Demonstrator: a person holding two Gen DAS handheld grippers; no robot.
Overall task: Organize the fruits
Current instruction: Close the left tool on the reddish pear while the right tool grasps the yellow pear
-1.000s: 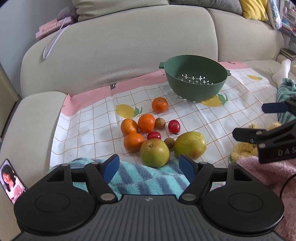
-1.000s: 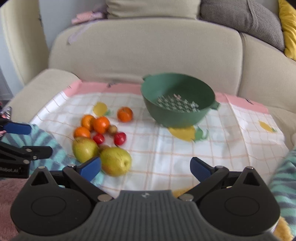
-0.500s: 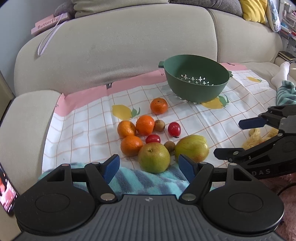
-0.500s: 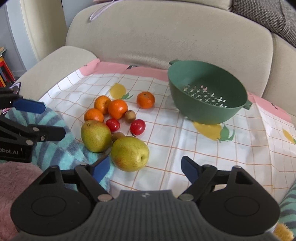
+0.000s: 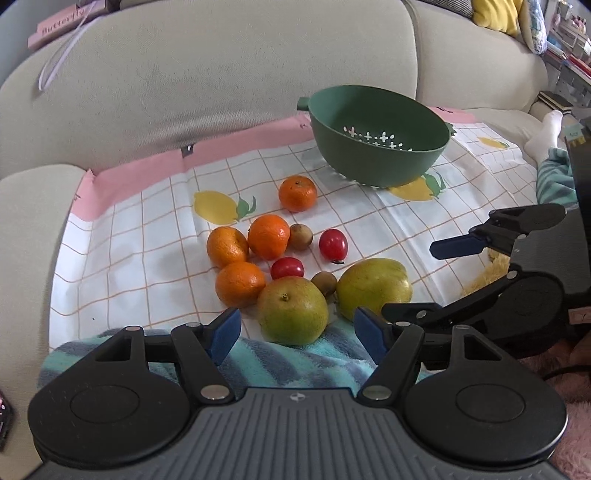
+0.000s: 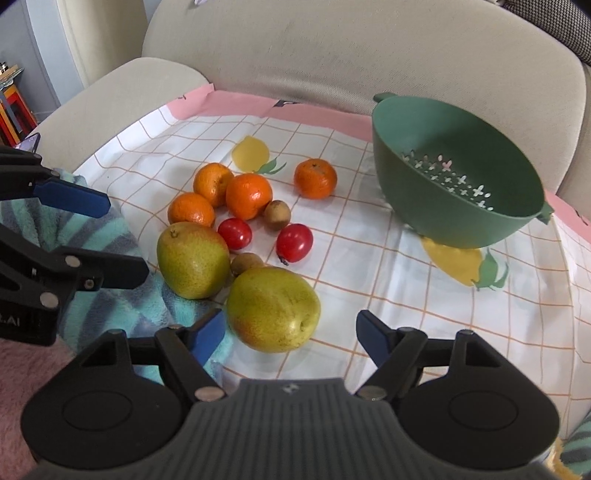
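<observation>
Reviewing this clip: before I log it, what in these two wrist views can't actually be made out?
- Green colander: its near wall hides part of the inside floor in both views.
- Small brown fruit: wedged between two pears, mostly hidden, kind unclear.
- Pink book on the sofa back: cut by the top edge, left wrist view.
- Right gripper: fingers spread, but fisheye leaves its height above the pear unclear.

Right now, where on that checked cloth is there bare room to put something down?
Bare cloth lies left of the oranges toward the sofa arm, and right of the nearer pear, in front of the green colander. It is crowded where oranges, tomatoes and both pears bunch by the striped towel.
</observation>
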